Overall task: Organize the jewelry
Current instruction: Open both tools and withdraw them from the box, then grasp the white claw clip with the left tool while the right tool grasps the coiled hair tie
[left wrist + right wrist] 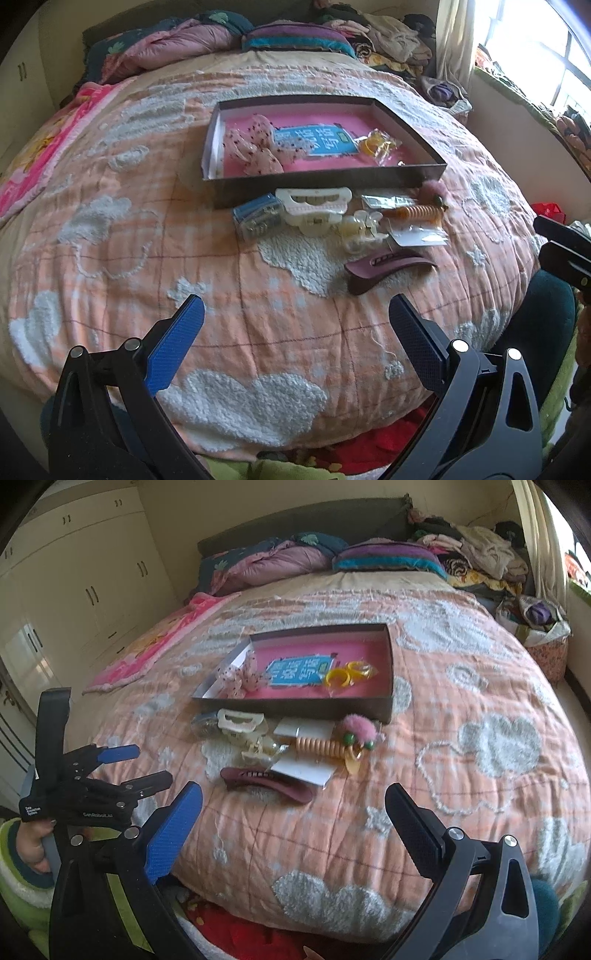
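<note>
Both grippers, the left gripper and the right gripper, hung spread and empty over the near edge of the quilt. Beyond them the maroon hair clip lay nearest, with the white claw clip, spiral hair tie and pink pompom crowded against the near wall of the dark box. Judging by that clutter, a pinch could snag a neighbour, and the soft bedding might let flat items sink away. Several clear packets were too glossy to identify.
</note>
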`<act>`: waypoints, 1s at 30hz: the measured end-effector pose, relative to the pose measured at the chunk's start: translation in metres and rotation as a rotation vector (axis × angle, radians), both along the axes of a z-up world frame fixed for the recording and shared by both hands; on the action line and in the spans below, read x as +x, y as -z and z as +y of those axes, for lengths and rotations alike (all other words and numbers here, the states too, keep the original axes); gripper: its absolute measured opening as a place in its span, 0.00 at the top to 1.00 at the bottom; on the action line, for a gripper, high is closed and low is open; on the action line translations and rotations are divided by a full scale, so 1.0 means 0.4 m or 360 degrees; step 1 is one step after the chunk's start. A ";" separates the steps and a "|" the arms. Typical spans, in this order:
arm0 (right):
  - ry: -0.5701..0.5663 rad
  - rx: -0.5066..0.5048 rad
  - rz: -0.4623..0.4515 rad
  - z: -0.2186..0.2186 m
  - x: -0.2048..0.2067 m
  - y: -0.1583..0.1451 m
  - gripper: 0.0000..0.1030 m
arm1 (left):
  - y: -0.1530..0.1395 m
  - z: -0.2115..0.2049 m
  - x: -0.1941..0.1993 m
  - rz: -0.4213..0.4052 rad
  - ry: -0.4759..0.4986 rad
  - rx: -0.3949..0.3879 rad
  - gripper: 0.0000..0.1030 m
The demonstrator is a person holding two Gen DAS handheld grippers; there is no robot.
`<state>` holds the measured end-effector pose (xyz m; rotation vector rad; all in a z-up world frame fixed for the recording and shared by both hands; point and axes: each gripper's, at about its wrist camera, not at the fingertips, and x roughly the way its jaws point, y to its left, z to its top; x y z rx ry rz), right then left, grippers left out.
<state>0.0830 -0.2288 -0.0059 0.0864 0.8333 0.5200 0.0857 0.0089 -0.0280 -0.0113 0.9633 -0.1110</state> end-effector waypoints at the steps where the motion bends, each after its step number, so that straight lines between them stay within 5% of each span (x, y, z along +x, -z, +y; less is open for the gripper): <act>1: 0.0003 0.0008 0.0016 0.000 0.002 0.007 0.04 | 0.004 -0.001 0.002 0.0007 0.0003 -0.0005 0.09; 14: 0.0093 0.0112 0.0239 0.000 0.111 0.105 0.04 | 0.033 0.004 0.071 0.0075 0.0001 -0.0131 0.09; 22: 0.0157 0.0035 0.0280 0.043 0.182 0.161 0.05 | 0.040 -0.003 0.124 0.0091 0.0012 -0.0155 0.16; 30: 0.0189 -0.0007 0.0295 0.071 0.238 0.198 0.19 | 0.063 -0.008 0.177 0.0122 0.0008 -0.0169 0.27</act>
